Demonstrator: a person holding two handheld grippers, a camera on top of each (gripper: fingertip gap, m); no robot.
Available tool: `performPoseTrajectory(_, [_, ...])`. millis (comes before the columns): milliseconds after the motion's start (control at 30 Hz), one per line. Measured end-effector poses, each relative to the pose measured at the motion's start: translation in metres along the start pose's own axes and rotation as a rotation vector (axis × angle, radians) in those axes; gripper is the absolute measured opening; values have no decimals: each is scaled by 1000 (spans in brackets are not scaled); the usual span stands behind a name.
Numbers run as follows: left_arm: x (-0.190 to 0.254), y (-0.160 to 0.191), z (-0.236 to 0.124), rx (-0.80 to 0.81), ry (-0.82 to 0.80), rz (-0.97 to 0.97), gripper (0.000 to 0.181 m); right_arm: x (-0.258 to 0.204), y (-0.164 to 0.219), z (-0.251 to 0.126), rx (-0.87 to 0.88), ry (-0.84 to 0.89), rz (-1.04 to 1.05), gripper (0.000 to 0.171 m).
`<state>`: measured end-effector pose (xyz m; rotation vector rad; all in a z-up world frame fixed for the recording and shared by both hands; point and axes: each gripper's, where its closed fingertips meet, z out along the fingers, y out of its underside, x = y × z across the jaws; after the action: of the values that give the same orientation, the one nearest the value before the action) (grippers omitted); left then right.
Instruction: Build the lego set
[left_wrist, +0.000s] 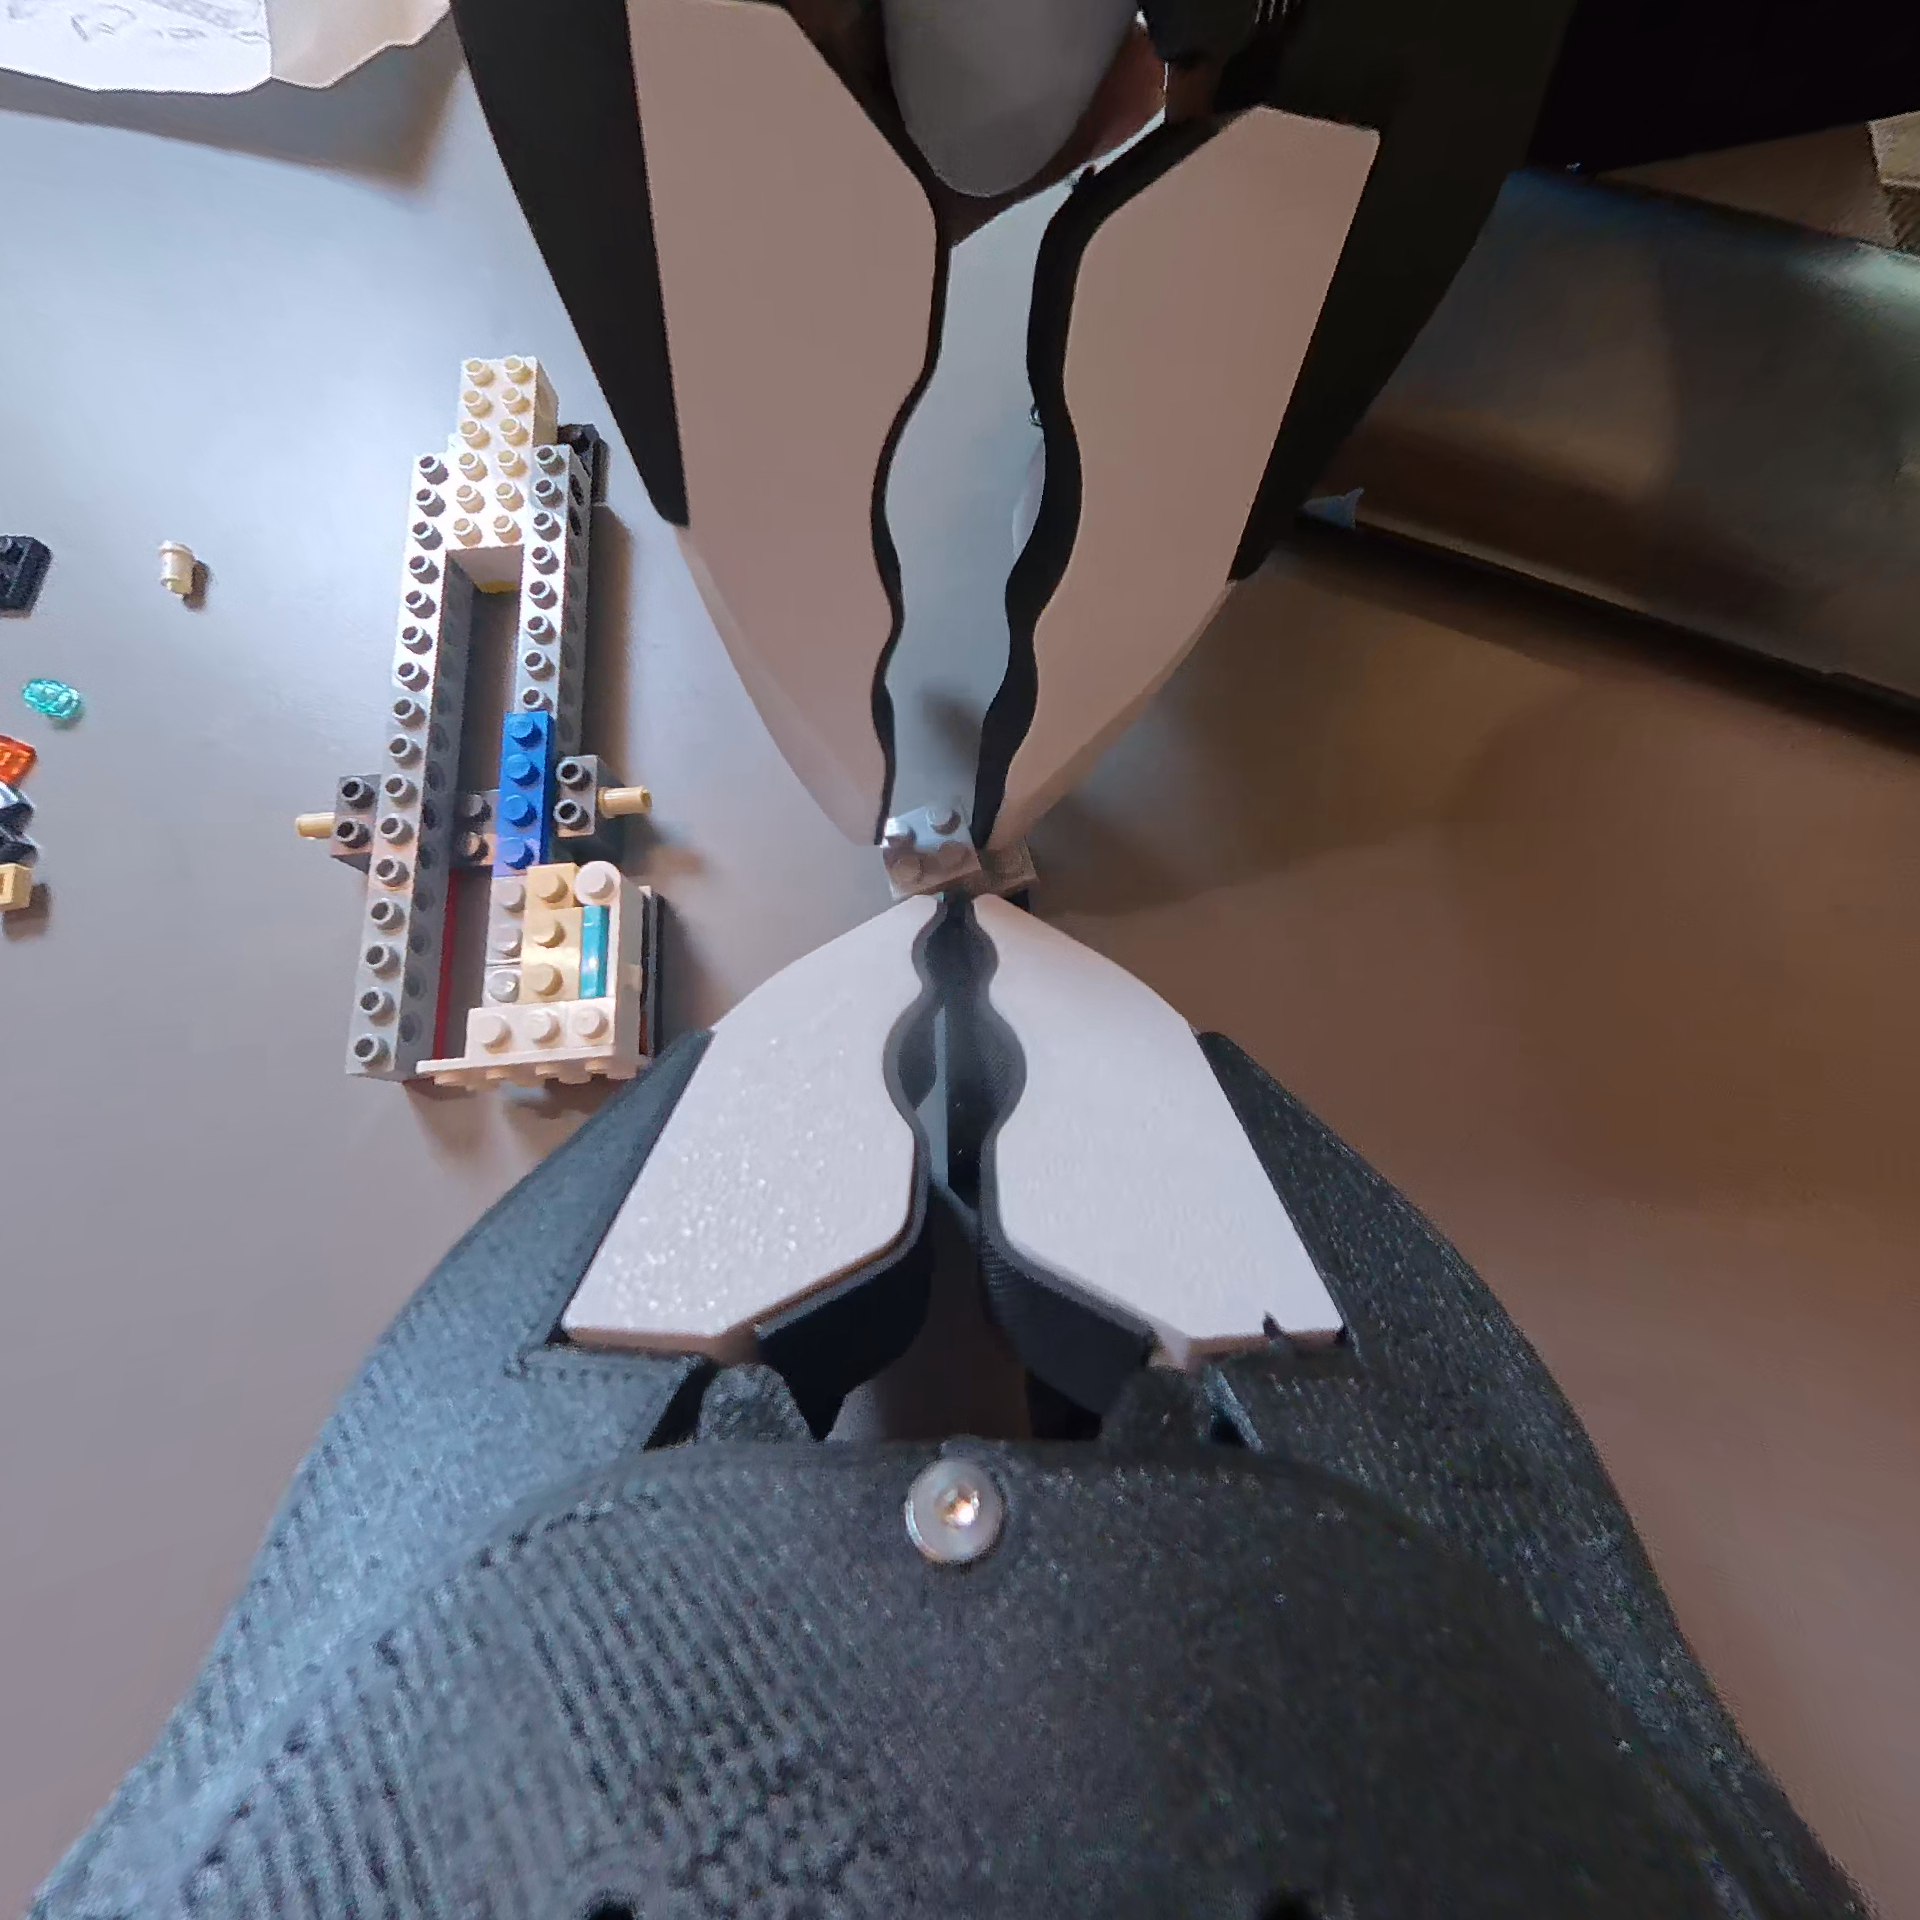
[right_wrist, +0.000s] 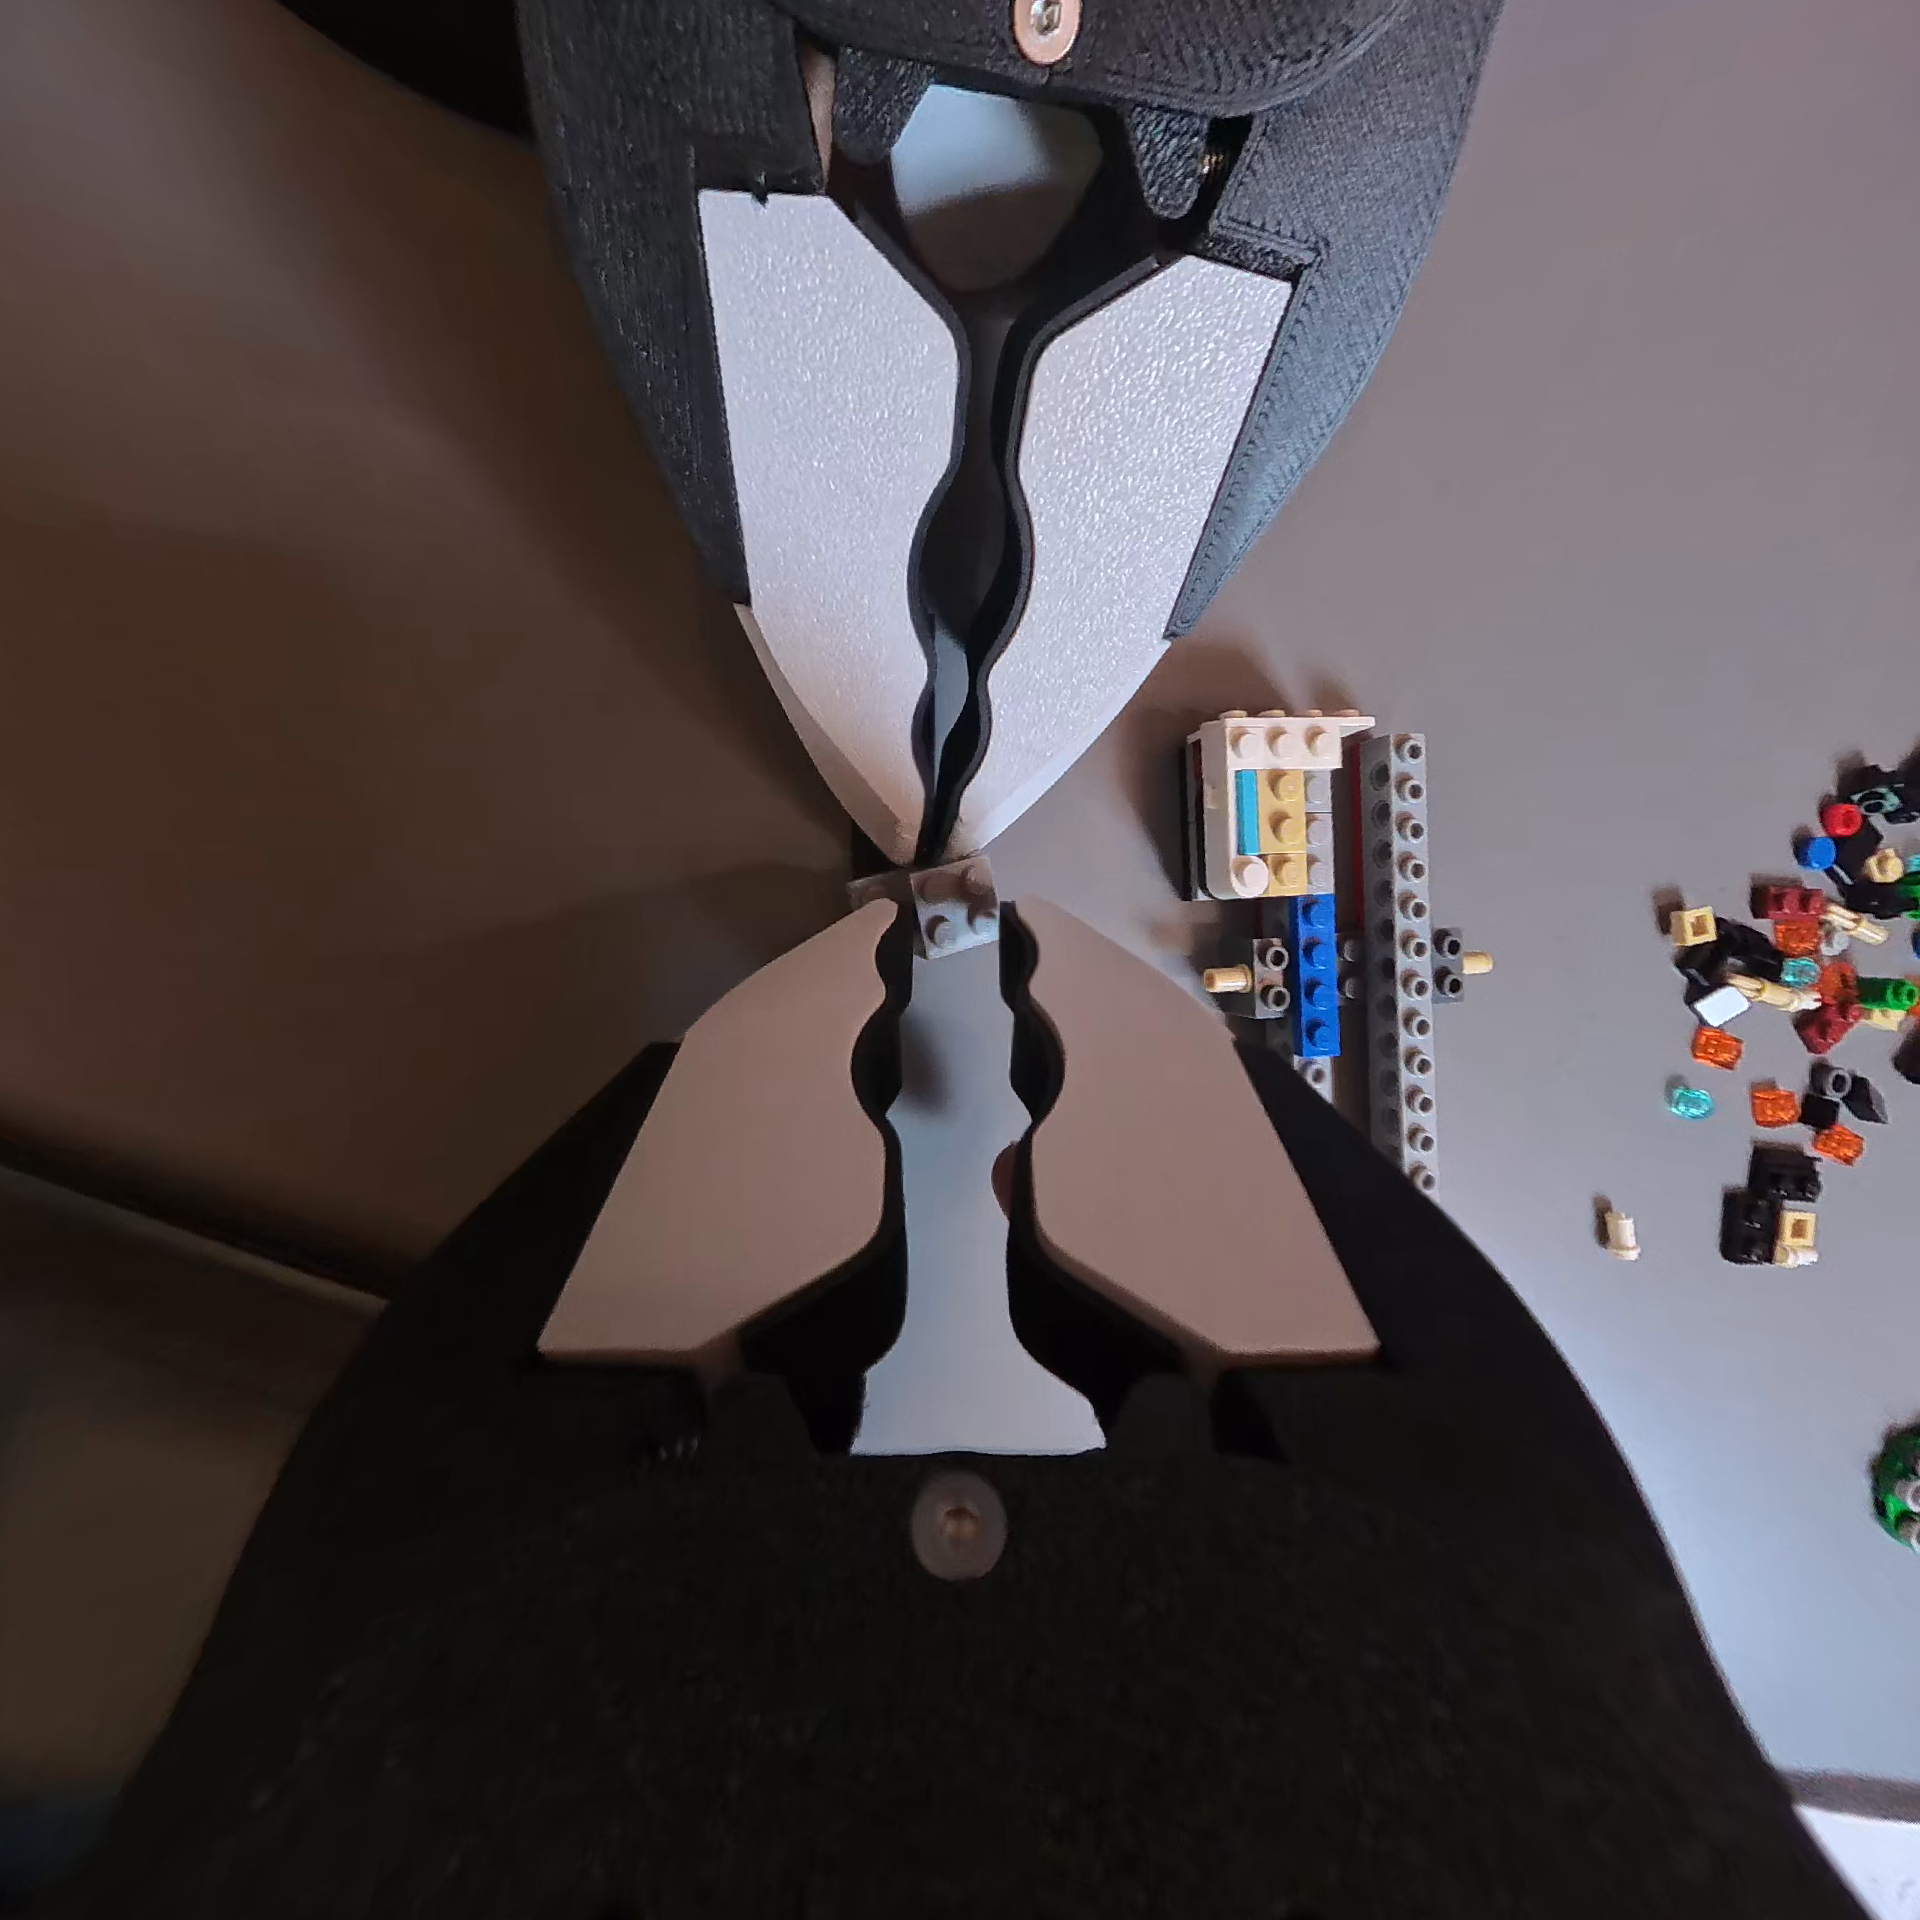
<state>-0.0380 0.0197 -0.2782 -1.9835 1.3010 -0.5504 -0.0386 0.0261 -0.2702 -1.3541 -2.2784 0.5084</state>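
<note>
Grippers meet tip to tip above the bench: right gripper (right_wrist: 951, 930) jaws pinching a grey plate (right_wrist: 954, 916), left gripper (left_wrist: 951, 914) jaws pressed on a tan piece (left_wrist: 1008, 862), probably mating them. Model (left_wrist: 499, 758) waits alongside.

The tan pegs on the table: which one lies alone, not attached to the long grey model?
The loose tan peg left of the model's far end; the other two pegs stick out of its dark side bricks.

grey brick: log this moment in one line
left gripper shut on grey brick | right gripper shut on grey brick | model on table
</note>
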Motion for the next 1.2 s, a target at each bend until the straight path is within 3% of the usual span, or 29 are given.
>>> performPoseTrajectory(1200, [-1,-6,1,55,29,-57,21,-14,-4,1,-9,19,-44,17])
